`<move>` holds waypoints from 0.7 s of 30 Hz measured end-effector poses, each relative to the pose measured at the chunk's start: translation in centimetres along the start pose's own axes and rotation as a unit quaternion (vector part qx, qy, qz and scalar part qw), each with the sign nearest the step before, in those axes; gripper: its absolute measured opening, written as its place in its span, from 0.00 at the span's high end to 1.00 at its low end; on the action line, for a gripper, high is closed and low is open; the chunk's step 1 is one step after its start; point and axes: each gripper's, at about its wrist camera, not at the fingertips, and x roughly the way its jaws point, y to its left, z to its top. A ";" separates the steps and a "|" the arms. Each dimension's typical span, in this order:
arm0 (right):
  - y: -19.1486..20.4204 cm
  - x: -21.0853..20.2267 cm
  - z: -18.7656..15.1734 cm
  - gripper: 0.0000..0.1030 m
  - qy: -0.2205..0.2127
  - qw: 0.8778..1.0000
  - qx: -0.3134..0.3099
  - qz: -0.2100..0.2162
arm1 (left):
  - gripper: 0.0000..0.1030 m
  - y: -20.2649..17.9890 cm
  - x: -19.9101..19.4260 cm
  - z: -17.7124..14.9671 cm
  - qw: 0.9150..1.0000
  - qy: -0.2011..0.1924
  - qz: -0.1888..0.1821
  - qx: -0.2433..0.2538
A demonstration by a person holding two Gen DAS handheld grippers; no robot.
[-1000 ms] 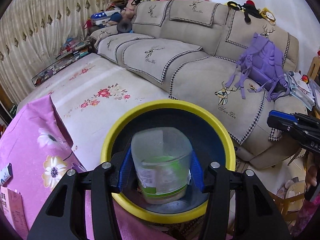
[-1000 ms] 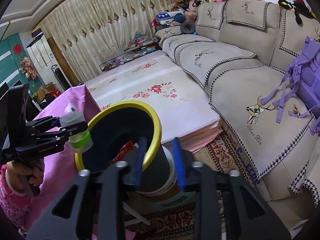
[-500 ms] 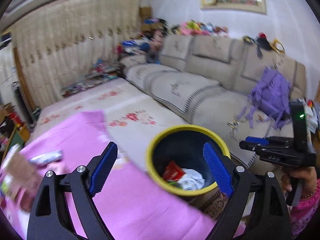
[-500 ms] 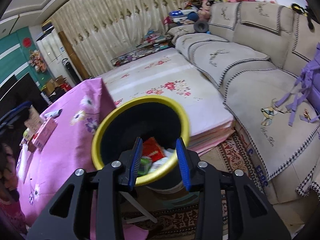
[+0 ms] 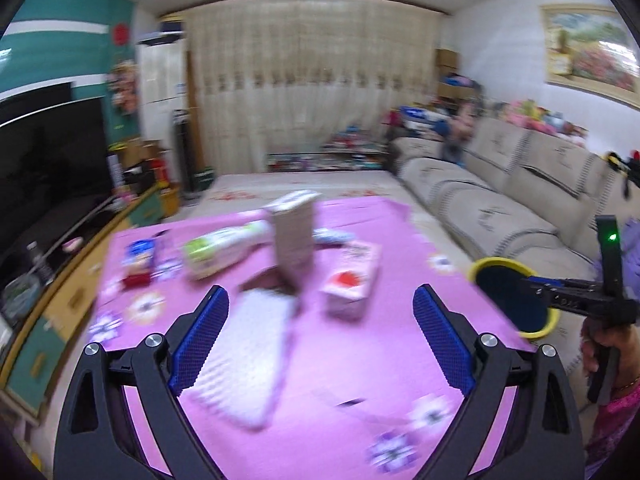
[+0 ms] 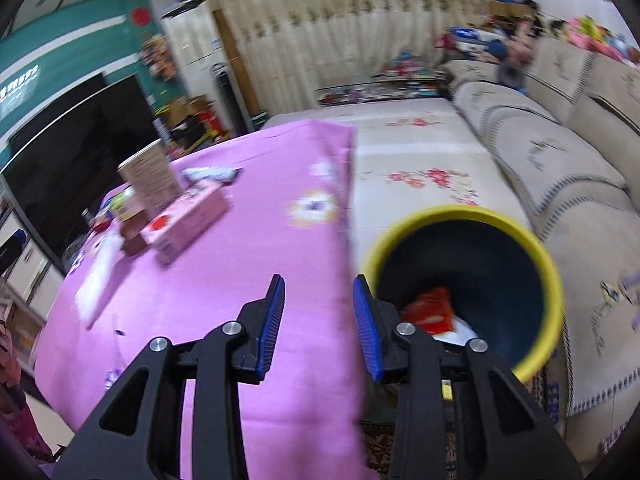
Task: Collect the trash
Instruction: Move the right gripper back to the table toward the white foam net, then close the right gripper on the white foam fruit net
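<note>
We hold the left gripper (image 5: 320,308) over the pink flowered tablecloth (image 5: 360,380), its jaws opening wide with nothing between them. At twelve o'clock from it stand the trash still to collect: a tall brown carton (image 5: 292,240), a pink box (image 5: 350,286) and a white-and-green tube (image 5: 224,248). We should pick one piece, square the pads to its narrow sides, then close. The right gripper (image 6: 318,320), part-spread and empty, waits beside the yellow-rimmed dark bin (image 6: 536,264) at three o'clock.

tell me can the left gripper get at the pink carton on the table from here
Probably yes: the left gripper is empty with jaws opening, and the pink carton lies just ahead on the tablecloth, nothing between them.
</note>
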 end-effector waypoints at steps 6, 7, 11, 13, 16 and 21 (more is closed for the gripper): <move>8.7 3.0 1.3 0.66 0.018 0.997 -0.055 0.058 | 0.11 6.3 -3.1 -1.4 0.997 -0.016 0.063 -0.030; 10.5 3.6 1.3 0.66 0.023 0.995 -0.067 0.068 | 0.11 7.2 -3.7 -1.5 0.997 -0.021 0.068 -0.038; 16.7 5.4 0.8 0.66 0.038 0.988 -0.102 0.106 | 0.11 9.5 -5.1 -1.7 0.994 -0.035 0.084 -0.055; 19.1 5.9 0.4 0.66 0.043 0.985 -0.111 0.125 | 0.11 9.9 -5.5 -1.9 0.993 -0.039 0.093 -0.053; 22.9 6.8 -0.4 0.66 0.051 0.979 -0.129 0.146 | 0.11 10.2 -6.1 -2.1 0.992 -0.044 0.113 -0.044; 26.6 9.6 -1.2 0.66 0.074 0.977 -0.137 0.147 | 0.11 10.7 -6.7 -2.7 0.990 -0.049 0.128 -0.038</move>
